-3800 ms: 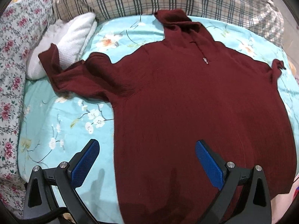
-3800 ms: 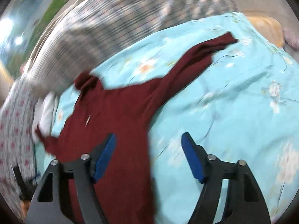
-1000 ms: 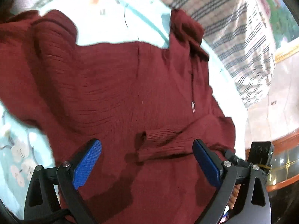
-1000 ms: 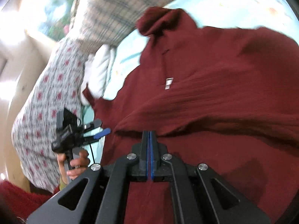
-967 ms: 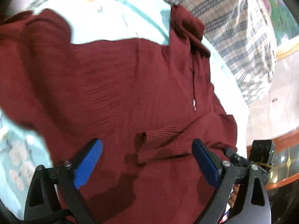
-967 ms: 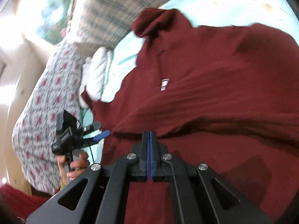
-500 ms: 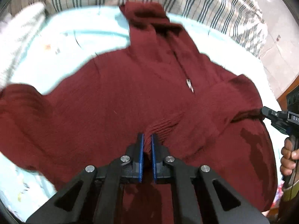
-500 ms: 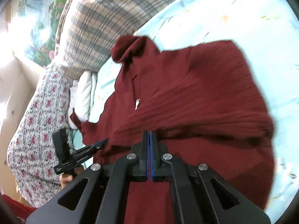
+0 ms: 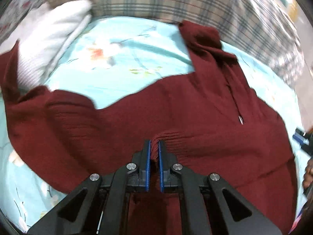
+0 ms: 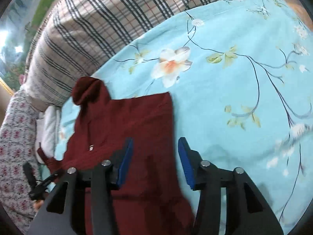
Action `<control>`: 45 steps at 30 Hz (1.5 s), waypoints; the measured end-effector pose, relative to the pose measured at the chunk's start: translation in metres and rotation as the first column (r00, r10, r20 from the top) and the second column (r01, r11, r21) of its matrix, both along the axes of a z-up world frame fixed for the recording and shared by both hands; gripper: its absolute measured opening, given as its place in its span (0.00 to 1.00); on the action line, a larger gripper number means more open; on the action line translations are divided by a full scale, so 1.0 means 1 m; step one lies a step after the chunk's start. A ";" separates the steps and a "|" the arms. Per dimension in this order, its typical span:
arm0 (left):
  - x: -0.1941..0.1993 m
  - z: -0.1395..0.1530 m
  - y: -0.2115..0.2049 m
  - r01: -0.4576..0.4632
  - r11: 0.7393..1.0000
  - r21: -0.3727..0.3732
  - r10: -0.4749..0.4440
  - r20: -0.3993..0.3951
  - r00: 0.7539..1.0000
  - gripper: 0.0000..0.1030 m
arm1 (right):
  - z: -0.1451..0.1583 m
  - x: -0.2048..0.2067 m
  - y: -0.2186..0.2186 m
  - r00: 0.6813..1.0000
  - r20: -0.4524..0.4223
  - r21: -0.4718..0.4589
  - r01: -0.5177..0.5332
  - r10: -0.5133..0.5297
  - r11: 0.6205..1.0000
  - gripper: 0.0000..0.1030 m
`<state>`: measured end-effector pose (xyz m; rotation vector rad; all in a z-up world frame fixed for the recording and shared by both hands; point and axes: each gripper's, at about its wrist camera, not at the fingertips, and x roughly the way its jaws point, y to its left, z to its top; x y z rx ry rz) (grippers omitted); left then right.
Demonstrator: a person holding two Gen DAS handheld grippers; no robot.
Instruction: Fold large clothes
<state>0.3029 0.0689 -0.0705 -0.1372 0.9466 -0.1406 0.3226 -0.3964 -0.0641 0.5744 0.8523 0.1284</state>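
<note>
Left wrist view: we see the left gripper [image 9: 153,146] with its jaws clamped on a ribbed cuff of the maroon sweater [image 9: 176,105], which lies flat on the bed [image 9: 117,62]. Its long axis runs away from us toward the collar. The right gripper [image 10: 155,156] has just been opening; its jaws stand apart over the folded right edge, pressing nothing. Beyond that edge, we have bare sheet; farther off lies the plaid pillow [image 10: 109,19].
</note>
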 end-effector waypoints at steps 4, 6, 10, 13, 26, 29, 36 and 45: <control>-0.003 0.004 0.005 -0.004 1.000 0.012 0.004 0.011 1.000 0.05 | -0.012 0.027 0.005 0.998 -0.042 -0.014 -0.042 0.042 0.999 0.47; -0.007 0.006 0.005 -0.003 1.000 -0.001 0.003 0.011 1.000 0.05 | -0.022 0.041 0.014 0.994 -0.073 -0.024 -0.083 0.081 0.996 0.47; -0.011 0.012 0.001 0.013 1.000 -0.004 -0.013 0.012 1.000 0.05 | -0.029 0.049 0.030 0.983 -0.102 -0.085 -0.161 0.153 0.983 0.08; -0.007 0.011 -0.007 0.027 1.000 0.007 -0.027 0.002 1.000 0.05 | -0.012 0.042 0.021 0.994 -0.038 -0.101 -0.111 0.107 0.989 0.08; -0.005 -0.007 0.000 -0.011 0.999 0.039 0.013 -0.051 0.999 0.06 | -0.006 -0.005 0.070 0.968 -0.064 -0.168 -0.249 0.241 0.954 0.25; -0.014 -0.001 0.007 -0.011 1.000 -0.008 0.011 -0.056 0.998 0.08 | -0.022 -0.004 0.060 0.976 -0.101 -0.129 -0.203 0.191 0.971 0.26; -0.049 0.040 0.078 -0.145 0.988 -0.046 0.146 0.031 0.989 0.18 | 0.016 -0.038 0.073 0.973 0.023 -0.023 -0.230 0.230 0.973 0.39; -0.009 0.068 0.247 -0.489 0.863 -0.127 0.501 0.094 0.860 0.31 | 0.020 -0.065 0.119 0.942 0.019 0.013 -0.337 0.336 0.942 0.39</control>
